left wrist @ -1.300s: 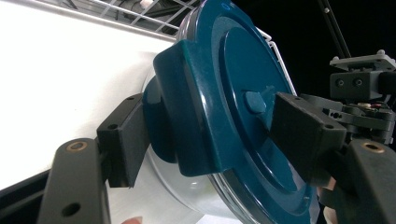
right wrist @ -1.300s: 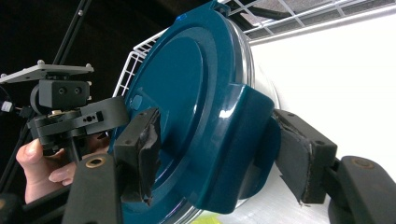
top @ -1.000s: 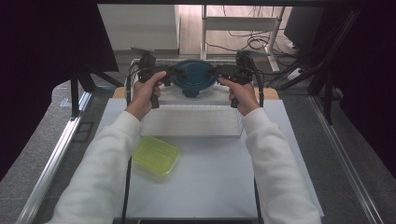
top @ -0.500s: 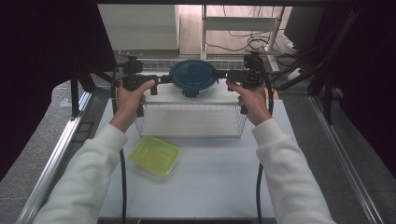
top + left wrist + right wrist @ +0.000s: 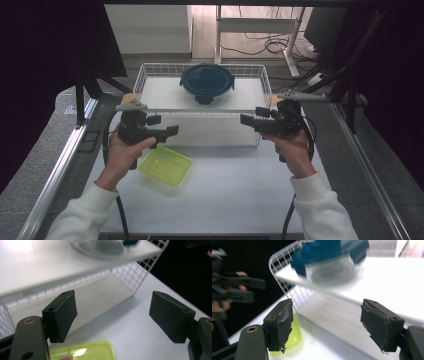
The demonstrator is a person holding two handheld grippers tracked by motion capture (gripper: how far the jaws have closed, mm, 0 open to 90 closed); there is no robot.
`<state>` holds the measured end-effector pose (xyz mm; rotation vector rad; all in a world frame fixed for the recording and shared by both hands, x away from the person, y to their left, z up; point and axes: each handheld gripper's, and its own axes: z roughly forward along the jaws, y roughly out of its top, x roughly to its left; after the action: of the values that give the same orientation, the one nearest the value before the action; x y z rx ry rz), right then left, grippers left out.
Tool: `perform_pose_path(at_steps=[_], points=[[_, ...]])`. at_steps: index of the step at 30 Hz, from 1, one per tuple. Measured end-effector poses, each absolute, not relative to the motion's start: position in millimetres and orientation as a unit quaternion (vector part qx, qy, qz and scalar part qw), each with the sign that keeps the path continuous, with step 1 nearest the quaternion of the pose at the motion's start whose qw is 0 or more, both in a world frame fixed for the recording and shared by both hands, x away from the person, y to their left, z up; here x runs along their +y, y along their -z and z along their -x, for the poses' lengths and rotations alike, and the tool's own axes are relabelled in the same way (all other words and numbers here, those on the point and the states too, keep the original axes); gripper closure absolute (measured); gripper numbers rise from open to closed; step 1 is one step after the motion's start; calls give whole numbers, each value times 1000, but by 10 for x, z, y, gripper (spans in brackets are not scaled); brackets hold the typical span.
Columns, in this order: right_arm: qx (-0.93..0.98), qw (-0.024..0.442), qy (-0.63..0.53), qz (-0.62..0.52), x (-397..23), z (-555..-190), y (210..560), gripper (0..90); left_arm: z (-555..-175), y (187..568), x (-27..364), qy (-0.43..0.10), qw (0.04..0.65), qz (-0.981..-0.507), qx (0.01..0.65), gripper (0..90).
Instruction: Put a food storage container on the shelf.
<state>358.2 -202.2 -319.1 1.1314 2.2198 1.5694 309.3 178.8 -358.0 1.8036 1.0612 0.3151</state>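
Note:
A round glass container with a dark blue lid [image 5: 207,82] stands on the top shelf of a white wire rack [image 5: 150,70]; both gripper views show the container [image 5: 100,246] [image 5: 329,255] from below and the side. My left gripper [image 5: 164,126] hovers in front of the rack's left end. My right gripper [image 5: 254,116] hovers at the rack's right front corner. Their tips face each other. Both have just closed a little, and nothing lies between the black pads [image 5: 61,313] [image 5: 382,322]. A yellow-green plastic tub [image 5: 165,165] rests on the white table under the left hand.
The rack's lower shelf [image 5: 100,292] holds a flat white sheet. White table surface [image 5: 240,195] stretches in front of the rack. Metal frame rails [image 5: 55,165] run along both table sides, and cables lie on the floor behind.
Both hands have let go of the blue-lidded container, spread apart, and drawn back toward the person. The container stays on the rack's top shelf. The tub has not moved.

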Motion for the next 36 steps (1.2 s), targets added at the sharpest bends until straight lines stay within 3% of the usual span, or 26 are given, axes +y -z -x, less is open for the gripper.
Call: perform_pose_path(at_steps=[8,19,26,36], points=[[764,100,-510,-384,-2236,-3234,3713,262,-2651,3955,1768,-126,459,-768,427,226],[797,104,-457,-380,-2176,-2863,4173,266,-2497,4469,1923,-111,431,-770,456,229],[809,93,-434,-386,-2187,-2732,4451,277,-2463,4621,2006,-123,407,-774,470,231],[812,89,-423,-393,-2180,-2764,4543,266,-2425,4630,2066,-134,407,-768,476,218]])
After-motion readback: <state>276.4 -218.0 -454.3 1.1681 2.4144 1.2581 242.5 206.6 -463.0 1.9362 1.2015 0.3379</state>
